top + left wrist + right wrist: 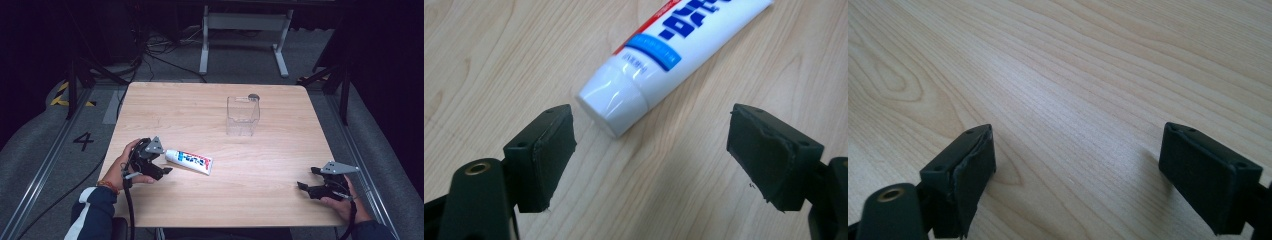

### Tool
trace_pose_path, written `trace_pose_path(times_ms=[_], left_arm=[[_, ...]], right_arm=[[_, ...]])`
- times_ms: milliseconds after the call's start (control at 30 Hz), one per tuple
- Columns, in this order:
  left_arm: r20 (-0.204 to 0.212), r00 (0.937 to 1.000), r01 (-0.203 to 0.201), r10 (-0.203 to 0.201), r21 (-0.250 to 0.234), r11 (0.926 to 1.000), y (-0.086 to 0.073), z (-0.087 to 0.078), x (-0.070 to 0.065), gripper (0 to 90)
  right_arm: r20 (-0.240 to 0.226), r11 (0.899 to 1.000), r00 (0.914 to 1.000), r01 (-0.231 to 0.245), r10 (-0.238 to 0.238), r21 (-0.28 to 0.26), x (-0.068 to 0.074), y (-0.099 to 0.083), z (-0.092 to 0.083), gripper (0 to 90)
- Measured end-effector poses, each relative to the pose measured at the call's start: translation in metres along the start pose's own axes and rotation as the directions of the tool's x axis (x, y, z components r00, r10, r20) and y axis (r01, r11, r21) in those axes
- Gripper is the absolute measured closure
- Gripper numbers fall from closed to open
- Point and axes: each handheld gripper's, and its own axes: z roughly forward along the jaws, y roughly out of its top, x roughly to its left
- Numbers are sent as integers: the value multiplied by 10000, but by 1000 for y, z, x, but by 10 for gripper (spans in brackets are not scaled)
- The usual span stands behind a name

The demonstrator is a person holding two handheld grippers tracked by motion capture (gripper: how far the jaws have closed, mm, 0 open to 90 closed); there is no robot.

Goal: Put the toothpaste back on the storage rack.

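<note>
A white toothpaste tube (190, 160) with blue and red print lies flat on the wooden table (210, 200), its cap toward the left. My left gripper (161, 165) hovers right at that cap end, open. In the left gripper view the cap of the tube (616, 102) lies just ahead of the left gripper (651, 135), whose jaws stand wide apart without touching it. My right gripper (303, 187) rests near the table's front right corner, open. In the right gripper view the right gripper (1078, 155) has only bare wood between its pads.
A clear plastic box (242, 116) stands upright toward the back of the table, right of centre, with a small dark round object (254, 96) just behind it. Beyond the table are a white frame and cables on the floor.
</note>
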Motion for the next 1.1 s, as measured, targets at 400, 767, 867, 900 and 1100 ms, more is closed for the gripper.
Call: trace_pose_path(times_ms=[400,767,867,900,1100], left_arm=[[586,9936,-988,966,345,9945,28,14,-10,196],[702,9853,-1596,1555,586,9854,45,24,-12,199],[850,9833,-1685,1608,928,9813,50,30,-13,206],[991,9814,-1733,1642,920,9806,53,32,-13,207],[1212,9740,-2047,1915,1073,9729,65,40,-12,215]], right_arm=[[10,10000,10000,8,-8,-9,0,0,0,152],[14,10000,10000,-1,1,-8,0,0,0,153],[14,10000,10000,-9,9,-8,0,0,0,152],[9,10000,10000,-10,10,-8,0,0,0,153],[16,10000,10000,-9,9,-7,0,0,0,153]])
